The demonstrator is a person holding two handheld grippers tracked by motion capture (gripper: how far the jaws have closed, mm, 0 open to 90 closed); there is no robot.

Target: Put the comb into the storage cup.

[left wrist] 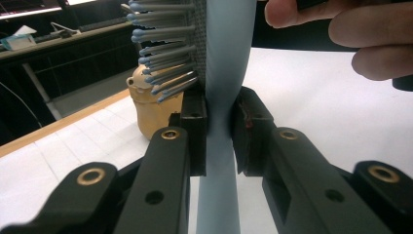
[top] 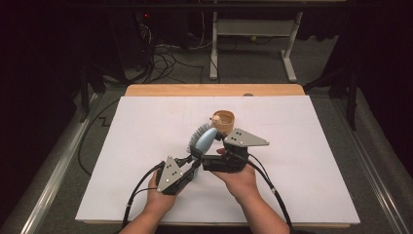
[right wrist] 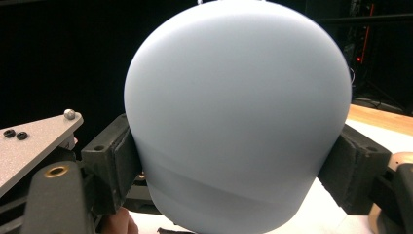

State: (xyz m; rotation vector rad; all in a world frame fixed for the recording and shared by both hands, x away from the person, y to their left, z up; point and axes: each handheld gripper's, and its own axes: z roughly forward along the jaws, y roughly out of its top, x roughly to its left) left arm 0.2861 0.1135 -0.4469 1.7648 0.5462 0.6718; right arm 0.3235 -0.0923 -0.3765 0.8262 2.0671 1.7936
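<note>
While my left gripper pinches the narrow neck of the pale blue hairbrush, its jaws clamped tight on the handle just below the paddle, my right gripper comes at the broad smooth back of the brush head. Those right jaws stand wide, one pad on each flank of the paddle; they sit right against its edges, though I cannot tell how firmly they press.

I hold the brush above the white tabletop, near the middle, slightly toward my side, tilted so its head points to the far side. Its bristles face left, toward a small tan wooden cup standing just beyond it.

I judge the brush to be light and stiff: hard plastic that will not bend under the pads. The rounded back looks glossy and probably slippery, so a grip across it could slide off. The bristles will flex and give no purchase. The neck, where the handle narrows, seems to me the safest place to hold, since the flat pads meet parallel sides there.
</note>
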